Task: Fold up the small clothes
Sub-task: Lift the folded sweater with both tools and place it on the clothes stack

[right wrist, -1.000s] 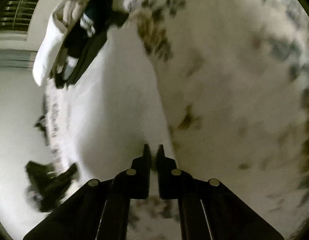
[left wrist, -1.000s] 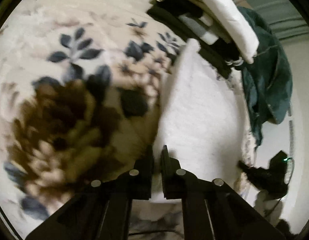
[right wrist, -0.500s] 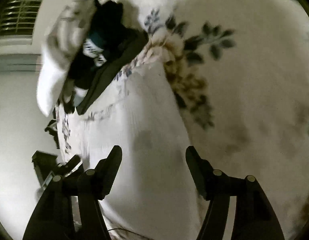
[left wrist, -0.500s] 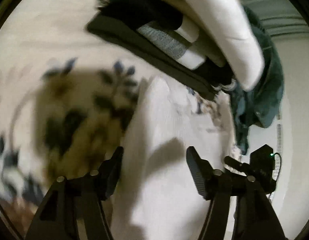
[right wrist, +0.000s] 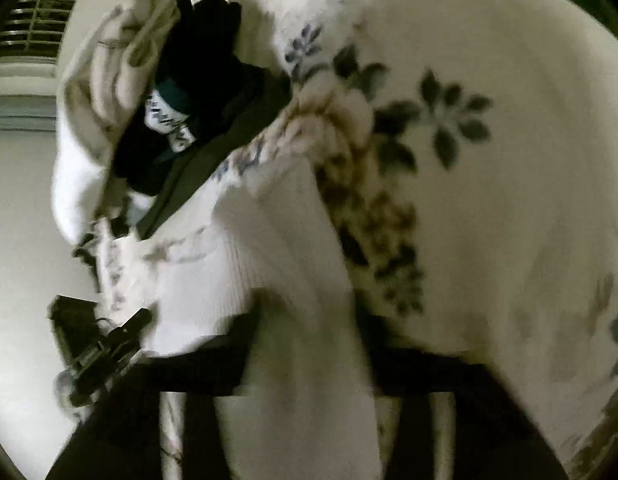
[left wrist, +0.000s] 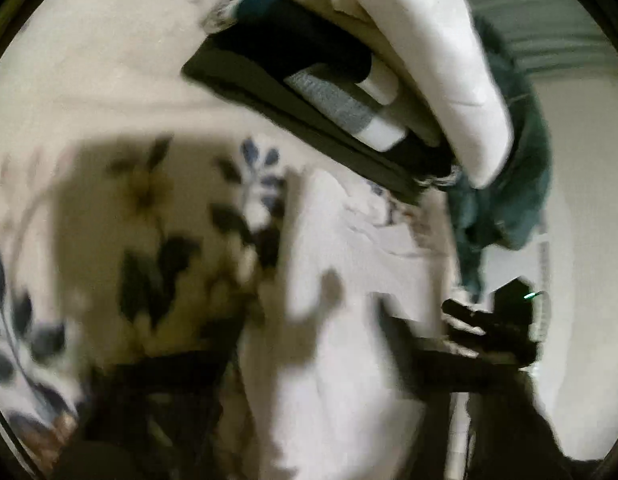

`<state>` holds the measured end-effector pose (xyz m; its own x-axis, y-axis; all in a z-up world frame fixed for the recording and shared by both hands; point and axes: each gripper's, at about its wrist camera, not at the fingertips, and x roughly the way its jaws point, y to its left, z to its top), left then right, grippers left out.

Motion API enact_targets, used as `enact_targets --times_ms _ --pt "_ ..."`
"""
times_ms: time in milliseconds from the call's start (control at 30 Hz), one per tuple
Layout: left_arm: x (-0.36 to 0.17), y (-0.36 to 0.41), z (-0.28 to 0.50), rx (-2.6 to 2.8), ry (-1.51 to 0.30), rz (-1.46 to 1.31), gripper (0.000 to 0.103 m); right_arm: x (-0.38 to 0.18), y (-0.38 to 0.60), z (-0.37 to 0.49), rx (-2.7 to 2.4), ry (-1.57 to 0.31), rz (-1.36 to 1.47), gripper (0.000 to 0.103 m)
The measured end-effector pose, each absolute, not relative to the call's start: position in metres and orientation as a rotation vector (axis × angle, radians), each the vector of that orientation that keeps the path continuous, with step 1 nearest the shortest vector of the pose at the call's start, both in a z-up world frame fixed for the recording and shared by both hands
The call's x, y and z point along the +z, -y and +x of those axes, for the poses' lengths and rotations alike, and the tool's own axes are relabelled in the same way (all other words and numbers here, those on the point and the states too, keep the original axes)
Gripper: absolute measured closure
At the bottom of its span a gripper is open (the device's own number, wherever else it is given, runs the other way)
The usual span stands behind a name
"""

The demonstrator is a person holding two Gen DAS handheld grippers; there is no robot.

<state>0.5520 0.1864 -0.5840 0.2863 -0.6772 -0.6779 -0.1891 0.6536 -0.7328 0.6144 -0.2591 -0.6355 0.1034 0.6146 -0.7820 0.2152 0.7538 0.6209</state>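
Note:
A white ribbed garment (left wrist: 349,340) lies in a long folded strip on the floral bedspread (left wrist: 109,100). It also shows in the right wrist view (right wrist: 277,264). My left gripper (left wrist: 309,328) is open above the garment, its dark fingers (left wrist: 405,332) spread to either side and blurred. My right gripper (right wrist: 305,340) is open over the same garment from the other side, fingers (right wrist: 229,344) wide apart. Neither holds anything.
A stack of folded clothes, dark, grey and white (left wrist: 329,92), lies beyond the garment; it also shows in the right wrist view (right wrist: 181,120). A teal garment (left wrist: 517,184) hangs at the bed's edge. A black device (right wrist: 97,344) is beside the bed.
Both grippers were shut on the white garment's edge one second ago; they opened, let go of it, and have moved forward along it toward the stack.

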Motion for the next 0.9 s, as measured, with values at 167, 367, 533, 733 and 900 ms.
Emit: enact_targets --times_ms 167,367,533,733,900 --pt "-0.636 -0.176 0.514 -0.480 -1.355 -1.087 0.024 -0.691 0.267 0.562 0.480 -1.622 0.923 0.026" --pt "-0.648 -0.147 0.528 -0.542 -1.363 -1.060 0.024 -0.715 0.230 0.553 0.671 -1.608 1.005 0.005" --pt "-0.630 -0.129 0.531 -0.567 -1.312 -0.987 0.065 -0.707 0.211 0.551 0.681 -1.619 0.878 0.039" --pt "-0.592 -0.121 0.529 -0.558 -1.285 -0.967 0.073 -0.673 0.217 0.536 0.602 -1.576 0.851 0.062" --pt "-0.532 -0.113 0.531 -0.576 -1.262 -0.950 0.073 -0.616 0.229 0.521 0.601 -1.528 0.867 0.062"
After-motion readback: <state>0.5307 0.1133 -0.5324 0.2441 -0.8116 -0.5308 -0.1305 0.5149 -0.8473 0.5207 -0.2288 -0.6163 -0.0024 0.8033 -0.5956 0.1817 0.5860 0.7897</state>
